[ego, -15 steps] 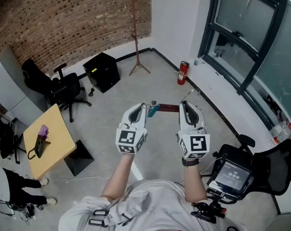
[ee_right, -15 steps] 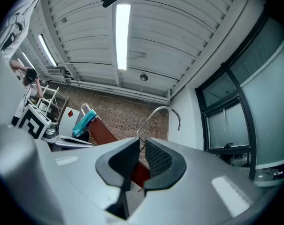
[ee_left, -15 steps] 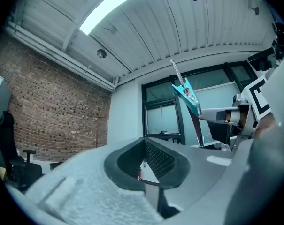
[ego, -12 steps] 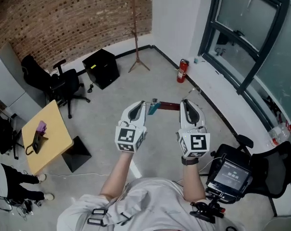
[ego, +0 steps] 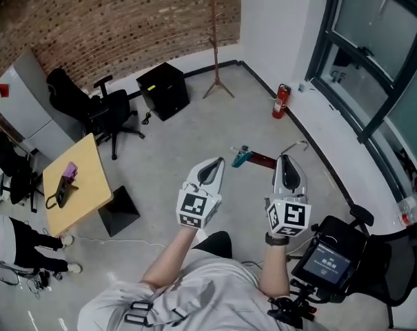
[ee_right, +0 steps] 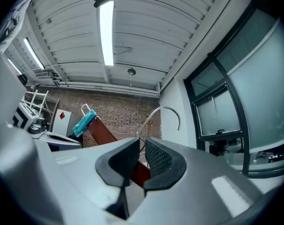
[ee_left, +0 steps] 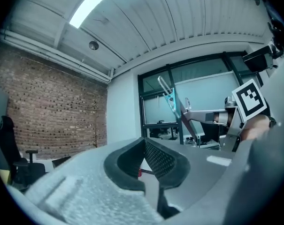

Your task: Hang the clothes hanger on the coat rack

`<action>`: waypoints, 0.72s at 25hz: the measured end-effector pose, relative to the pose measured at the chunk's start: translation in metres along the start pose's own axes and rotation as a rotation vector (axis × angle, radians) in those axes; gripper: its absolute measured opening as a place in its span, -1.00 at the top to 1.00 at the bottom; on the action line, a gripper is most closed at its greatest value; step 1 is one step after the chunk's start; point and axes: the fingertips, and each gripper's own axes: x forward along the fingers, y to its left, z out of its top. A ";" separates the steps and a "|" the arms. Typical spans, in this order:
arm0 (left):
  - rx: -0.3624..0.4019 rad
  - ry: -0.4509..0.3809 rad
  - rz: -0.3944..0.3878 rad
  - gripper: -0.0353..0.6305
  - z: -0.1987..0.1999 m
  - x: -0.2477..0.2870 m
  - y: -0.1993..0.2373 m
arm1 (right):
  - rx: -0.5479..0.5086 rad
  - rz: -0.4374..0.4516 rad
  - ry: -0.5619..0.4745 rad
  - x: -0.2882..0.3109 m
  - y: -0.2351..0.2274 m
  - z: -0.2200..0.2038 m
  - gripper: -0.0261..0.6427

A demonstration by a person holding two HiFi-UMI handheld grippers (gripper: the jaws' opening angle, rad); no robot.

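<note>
The hanger is a dark red wooden bar [ego: 262, 161] with a teal clip [ego: 240, 157] at its left end and a wire hook [ego: 296, 145]. My right gripper [ego: 289, 165] is shut on it near the hook end, holding it in the air above the floor. In the right gripper view the red bar [ee_right: 104, 132] runs between the jaws and the hook [ee_right: 166, 112] curves above them. My left gripper [ego: 212, 168] is shut on nothing, left of the clip and apart from it. The wooden coat rack [ego: 216, 43] stands far off by the brick wall.
A red fire extinguisher [ego: 280, 102] stands by the window wall. A black cabinet [ego: 163, 90] and black office chairs [ego: 105, 112] sit near the brick wall. A wooden table [ego: 74, 192] is at the left. A black chair with a screen device [ego: 327, 261] is at my right.
The whole view has shifted: both grippers and the hanger now sit lower and further right in the frame, and a dark shoe shows below the left gripper. The hold on the hanger is unchanged.
</note>
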 end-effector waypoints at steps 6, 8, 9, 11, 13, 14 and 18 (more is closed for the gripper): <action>-0.049 -0.006 -0.018 0.89 -0.014 0.073 0.020 | -0.023 0.003 0.037 0.054 -0.022 -0.019 0.79; -0.056 -0.013 -0.015 0.89 -0.017 0.103 0.037 | -0.034 -0.007 0.044 0.081 -0.031 -0.024 0.79; -0.052 -0.011 -0.010 0.89 -0.017 0.120 0.050 | -0.032 -0.012 0.046 0.099 -0.035 -0.025 0.79; -0.029 -0.019 0.002 0.89 -0.011 0.149 0.077 | -0.036 -0.019 0.047 0.137 -0.041 -0.023 0.79; 0.002 -0.044 0.010 0.89 0.001 0.174 0.105 | -0.051 -0.023 0.038 0.179 -0.045 -0.019 0.79; 0.008 -0.047 0.005 0.89 0.005 0.186 0.120 | -0.051 -0.022 0.034 0.201 -0.044 -0.017 0.79; -0.081 -0.044 -0.006 0.89 0.002 0.217 0.173 | -0.020 0.033 0.015 0.270 -0.020 -0.014 0.79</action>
